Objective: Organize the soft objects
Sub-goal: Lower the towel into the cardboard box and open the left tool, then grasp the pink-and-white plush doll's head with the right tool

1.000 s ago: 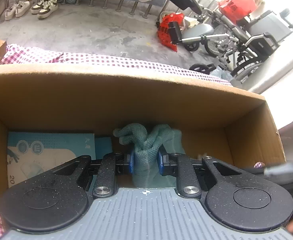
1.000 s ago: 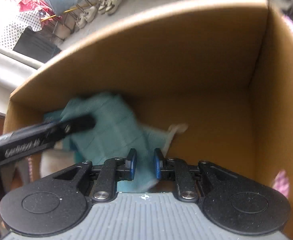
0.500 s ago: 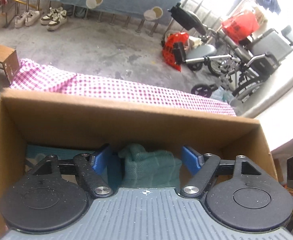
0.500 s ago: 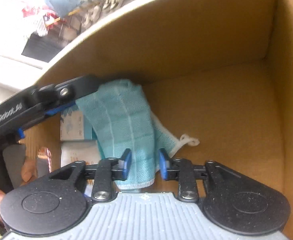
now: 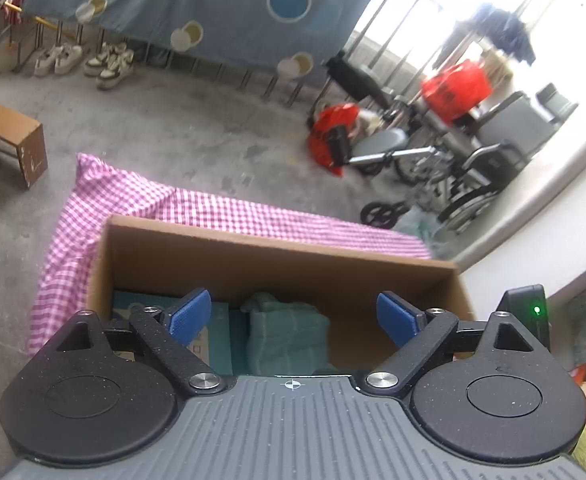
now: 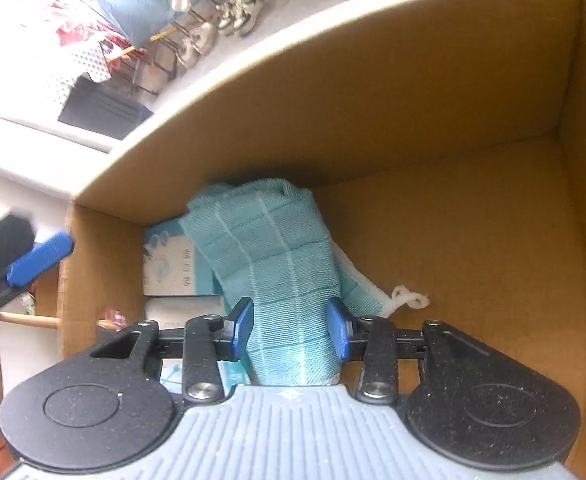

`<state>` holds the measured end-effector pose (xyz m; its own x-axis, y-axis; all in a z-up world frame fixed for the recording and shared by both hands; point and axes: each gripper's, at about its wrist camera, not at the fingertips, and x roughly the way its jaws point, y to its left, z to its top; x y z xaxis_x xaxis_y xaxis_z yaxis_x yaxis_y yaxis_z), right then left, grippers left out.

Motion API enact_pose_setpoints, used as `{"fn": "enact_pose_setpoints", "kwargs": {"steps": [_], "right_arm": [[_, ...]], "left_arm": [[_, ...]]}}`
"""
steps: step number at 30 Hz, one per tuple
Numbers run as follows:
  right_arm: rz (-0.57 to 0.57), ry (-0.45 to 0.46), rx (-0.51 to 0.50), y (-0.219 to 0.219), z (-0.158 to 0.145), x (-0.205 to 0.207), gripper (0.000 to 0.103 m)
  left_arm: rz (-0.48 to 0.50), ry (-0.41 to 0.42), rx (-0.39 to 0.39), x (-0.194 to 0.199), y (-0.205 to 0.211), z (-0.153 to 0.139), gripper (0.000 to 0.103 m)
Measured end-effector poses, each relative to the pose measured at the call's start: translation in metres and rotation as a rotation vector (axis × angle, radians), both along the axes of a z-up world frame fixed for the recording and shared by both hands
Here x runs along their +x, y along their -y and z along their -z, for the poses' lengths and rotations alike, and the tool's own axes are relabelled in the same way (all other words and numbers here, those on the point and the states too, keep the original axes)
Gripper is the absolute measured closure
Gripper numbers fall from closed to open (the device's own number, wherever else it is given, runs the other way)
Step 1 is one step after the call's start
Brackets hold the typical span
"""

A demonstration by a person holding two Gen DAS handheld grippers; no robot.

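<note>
Teal towel (image 6: pixel 277 264): a waffle-weave cloth, folded, standing propped inside the cardboard box (image 6: pixel 473 128) against its far wall, left of centre. A white hanging loop (image 6: pixel 409 298) trails from its lower right edge onto the bare box floor. To the towel's left, flat printed packets (image 6: pixel 173 260) lie stacked against the left wall; the right half of the box floor is open cardboard. The box rests on a pink checked cloth (image 5: pixel 141 208), which spreads over a concrete floor. Beyond it stand a small wooden stool (image 5: pixel 11 142), pairs of shoes (image 5: pixel 89 62) beneath a blue hanging sheet (image 5: pixel 213 4), and wheelchairs (image 5: pixel 465 168) beside red bags (image 5: pixel 455 88).

Right gripper (image 6: pixel 291 326): its blue pads straddle the towel's lower part, and its jaws have just been opening; the left pad shows a gap to the cloth, the right pad lies at the cloth's edge, and contact there cannot be told. Left gripper (image 5: pixel 293 318): jaws spread wide, nothing between them, also just opened, poised above the box rim with the towel below.

Compared with a second earlier: the left gripper, then clamped on the bunched towel top deep in the box, has released it and risen clear. The towel now stands unaided, and the right gripper's pads, then nearly together, stand apart.
</note>
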<state>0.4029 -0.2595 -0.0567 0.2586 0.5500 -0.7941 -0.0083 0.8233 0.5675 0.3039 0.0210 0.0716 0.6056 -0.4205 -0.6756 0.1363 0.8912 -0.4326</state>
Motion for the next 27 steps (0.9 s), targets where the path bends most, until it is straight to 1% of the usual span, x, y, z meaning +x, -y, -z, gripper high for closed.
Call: {"fn": "enact_pose_setpoints", "kwargs": {"steps": [2,4,7,10,13,17,20,22,24,27], "right_arm": [[0.014,0.034,0.012,0.007,-0.012,-0.01,0.054],[0.027,0.085,0.023,0.018,-0.032,-0.024,0.05],[0.037,0.174,0.062,0.036,-0.066,-0.05,0.05],[0.043,0.255,0.136,0.055,-0.097,-0.082,0.047],[0.05,0.344,0.226,0.074,-0.124,-0.127,0.043],[0.074,0.459,0.309,0.098,-0.147,-0.189,0.042],[0.106,0.52,0.341,0.106,-0.151,-0.236,0.04],[0.124,0.539,0.353,0.105,-0.145,-0.264,0.038],[0.135,0.547,0.344,0.106,-0.133,-0.291,0.038],[0.175,0.556,0.268,0.101,-0.112,-0.326,0.037]], "left_arm": [[0.001,0.024,-0.024,-0.018,-0.009,-0.015,0.006],[0.01,0.058,-0.053,-0.037,-0.019,-0.032,0.005],[0.02,0.114,-0.092,-0.07,-0.032,-0.054,0.002],[0.03,0.172,-0.127,-0.106,-0.045,-0.07,0.001],[0.033,0.208,-0.145,-0.136,-0.056,-0.075,0.001],[0.058,0.212,-0.124,-0.17,-0.06,-0.06,0.001],[0.08,0.188,-0.106,-0.193,-0.058,-0.038,0.001],[0.085,0.176,-0.097,-0.207,-0.057,-0.02,0.001],[0.084,0.152,-0.066,-0.219,-0.052,-0.002,0.001],[0.101,0.118,-0.015,-0.233,-0.042,0.023,0.001]]}}
